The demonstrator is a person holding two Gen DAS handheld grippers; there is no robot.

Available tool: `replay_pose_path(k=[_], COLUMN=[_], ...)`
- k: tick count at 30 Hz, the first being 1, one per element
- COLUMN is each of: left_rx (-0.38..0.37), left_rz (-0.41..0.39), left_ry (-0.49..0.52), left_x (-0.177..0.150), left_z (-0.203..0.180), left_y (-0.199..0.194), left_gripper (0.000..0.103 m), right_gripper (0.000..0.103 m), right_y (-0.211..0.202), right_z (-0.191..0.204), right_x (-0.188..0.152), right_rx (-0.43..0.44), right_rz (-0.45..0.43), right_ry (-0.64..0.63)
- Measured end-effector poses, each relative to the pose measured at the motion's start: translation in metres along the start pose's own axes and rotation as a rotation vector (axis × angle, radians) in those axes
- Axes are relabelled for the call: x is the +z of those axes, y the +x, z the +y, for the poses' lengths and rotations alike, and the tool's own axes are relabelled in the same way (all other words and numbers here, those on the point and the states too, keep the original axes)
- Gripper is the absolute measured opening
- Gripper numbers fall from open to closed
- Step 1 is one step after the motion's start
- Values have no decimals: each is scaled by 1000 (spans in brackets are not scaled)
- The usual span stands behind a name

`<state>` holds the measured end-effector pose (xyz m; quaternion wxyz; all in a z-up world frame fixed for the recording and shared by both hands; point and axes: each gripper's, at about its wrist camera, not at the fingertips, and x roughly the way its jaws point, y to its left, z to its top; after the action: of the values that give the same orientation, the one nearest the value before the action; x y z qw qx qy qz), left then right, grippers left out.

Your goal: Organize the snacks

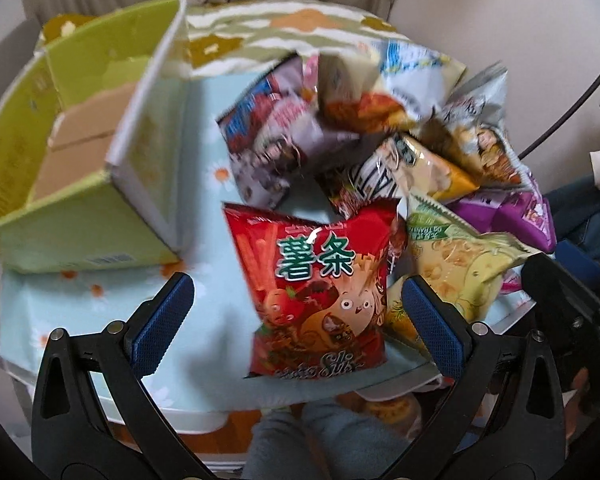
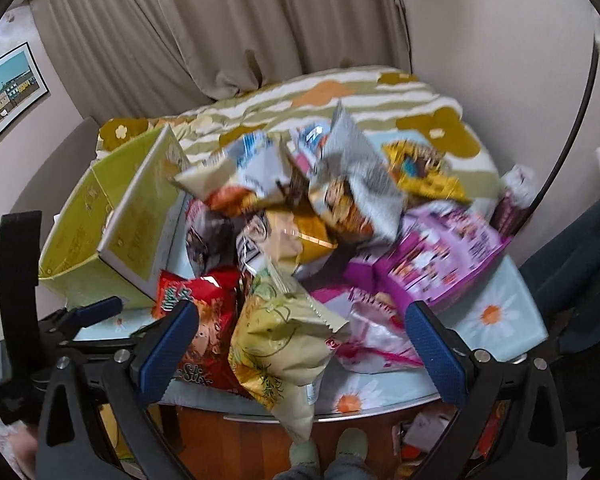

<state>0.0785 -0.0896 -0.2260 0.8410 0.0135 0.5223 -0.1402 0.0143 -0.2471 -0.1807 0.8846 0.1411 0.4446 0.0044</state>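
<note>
Above the table point(image 1: 80, 312) we hold our left gripper point(image 1: 298, 300) wide open around the red bag point(image 1: 320, 292). Our right gripper point(image 2: 302, 336) is spread open over the yellow bag point(image 2: 276, 344), beside the green box point(image 2: 100, 216).

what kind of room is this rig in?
Most likely a home living room or bedroom: beige curtains, a framed picture on the wall, and a table with a daisy-print cloth piled with snack bags beside a green box.
</note>
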Motion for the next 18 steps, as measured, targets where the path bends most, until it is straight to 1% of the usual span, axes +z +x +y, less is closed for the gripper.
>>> replay_pose_path(k=[3, 6, 11, 12, 14, 15, 16, 18], left_rx=[-5, 6, 14, 16, 13, 7, 6, 10], left_rz=[16, 31, 63, 70, 90, 94, 99, 93], left_ry=[9, 26, 33, 34, 31, 27, 22, 20], left_x=[-4, -6, -8, -9, -12, -13, -14, -20], left_z=[-3, -8, -13, -13, -13, -12, -10, -7], left_y=[13, 26, 45, 49, 54, 56, 58, 59], left_gripper=[103, 103, 102, 100, 89, 86, 83, 82], right_gripper=[98, 93, 91, 91, 90, 86, 84, 82], right_y=[16, 29, 45, 47, 50, 53, 55, 57], right_z=[-2, -5, -5, -4, 0, 2, 3, 6], right_x=[-3, -3, -4, -4, -6, -7, -9, -11], right_rx=[28, 42, 62, 67, 76, 80, 82, 84], right_rz=[28, 48, 84, 88, 96, 104, 109, 114], right_ry=[16, 13, 13, 12, 4, -5, -10, -20])
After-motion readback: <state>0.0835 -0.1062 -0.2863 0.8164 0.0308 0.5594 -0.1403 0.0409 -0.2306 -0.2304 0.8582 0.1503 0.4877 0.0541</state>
